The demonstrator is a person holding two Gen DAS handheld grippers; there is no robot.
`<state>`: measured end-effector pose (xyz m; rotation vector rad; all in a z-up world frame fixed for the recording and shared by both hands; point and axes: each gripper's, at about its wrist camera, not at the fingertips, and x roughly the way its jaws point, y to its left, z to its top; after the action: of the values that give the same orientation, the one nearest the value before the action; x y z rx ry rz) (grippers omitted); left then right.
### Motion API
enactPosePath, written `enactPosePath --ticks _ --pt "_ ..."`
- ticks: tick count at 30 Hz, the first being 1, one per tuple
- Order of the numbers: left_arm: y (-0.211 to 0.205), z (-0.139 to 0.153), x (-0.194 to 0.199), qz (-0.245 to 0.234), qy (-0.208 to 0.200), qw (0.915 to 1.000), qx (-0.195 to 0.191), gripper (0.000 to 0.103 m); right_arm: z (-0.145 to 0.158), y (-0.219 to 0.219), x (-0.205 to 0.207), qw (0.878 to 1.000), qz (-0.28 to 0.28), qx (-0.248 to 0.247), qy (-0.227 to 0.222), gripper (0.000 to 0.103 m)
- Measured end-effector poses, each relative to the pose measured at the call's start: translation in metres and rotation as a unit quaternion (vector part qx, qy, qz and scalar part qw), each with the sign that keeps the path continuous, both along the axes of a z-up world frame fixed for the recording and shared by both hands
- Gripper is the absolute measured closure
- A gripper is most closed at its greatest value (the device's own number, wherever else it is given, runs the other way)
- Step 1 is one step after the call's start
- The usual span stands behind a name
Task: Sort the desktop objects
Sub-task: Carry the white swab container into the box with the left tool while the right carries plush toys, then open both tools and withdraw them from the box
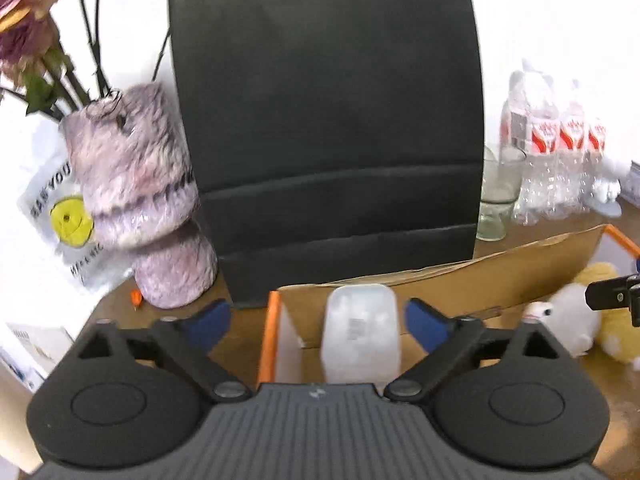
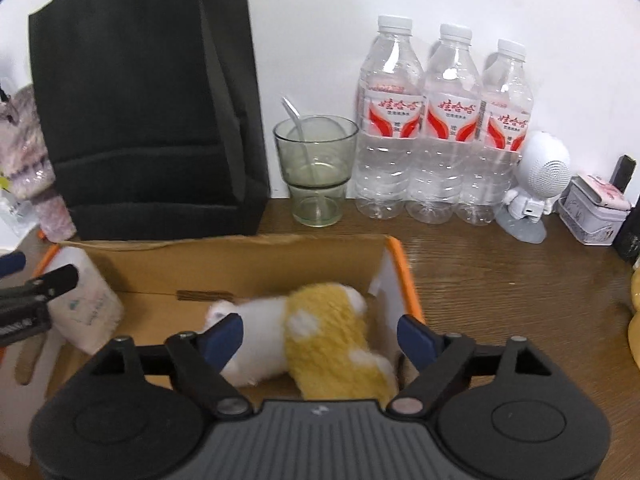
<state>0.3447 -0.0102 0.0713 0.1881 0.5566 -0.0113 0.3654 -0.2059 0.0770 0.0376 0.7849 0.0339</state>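
An open cardboard box (image 1: 460, 280) with an orange rim stands on the wooden desk; it also shows in the right wrist view (image 2: 240, 264). A white plastic container (image 1: 362, 332) stands at the box's left end, between the spread fingers of my left gripper (image 1: 318, 326), which is open and clear of it. The container also shows in the right wrist view (image 2: 86, 300). A yellow and white plush toy (image 2: 320, 336) lies in the box's right end, under my open right gripper (image 2: 320, 338). The plush also shows in the left wrist view (image 1: 576, 320).
A black paper bag (image 2: 148, 100) stands behind the box. A fuzzy purple vase (image 1: 140, 200) with dried flowers is to its left. A glass cup (image 2: 316, 168), three water bottles (image 2: 444, 120), a white robot figure (image 2: 536, 184) and a small tin (image 2: 592, 212) line the wall.
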Motion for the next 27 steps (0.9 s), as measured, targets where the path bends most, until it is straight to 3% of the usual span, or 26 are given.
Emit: enactPosePath --ticks 7,13,17,22,27 --pt "-0.001 0.008 -0.007 -0.012 0.042 0.999 0.01 0.0 -0.001 0.008 0.001 0.999 0.019 0.034 0.036 0.017" --pt "0.004 0.015 -0.035 -0.032 0.095 0.9943 -0.037 0.0 0.013 -0.006 -0.026 0.997 0.015 0.064 0.048 0.007" --pt "0.003 0.035 -0.064 -0.029 0.097 0.9943 -0.034 0.0 0.03 -0.015 -0.049 0.997 -0.001 0.057 0.058 0.007" --pt "0.013 0.069 -0.111 -0.026 0.101 0.9912 -0.083 0.0 0.064 -0.019 -0.095 0.997 -0.007 0.064 0.046 0.006" --pt "0.02 0.083 -0.165 -0.013 0.083 0.9911 -0.104 0.0 0.081 -0.008 -0.148 0.998 -0.004 0.052 0.02 0.005"
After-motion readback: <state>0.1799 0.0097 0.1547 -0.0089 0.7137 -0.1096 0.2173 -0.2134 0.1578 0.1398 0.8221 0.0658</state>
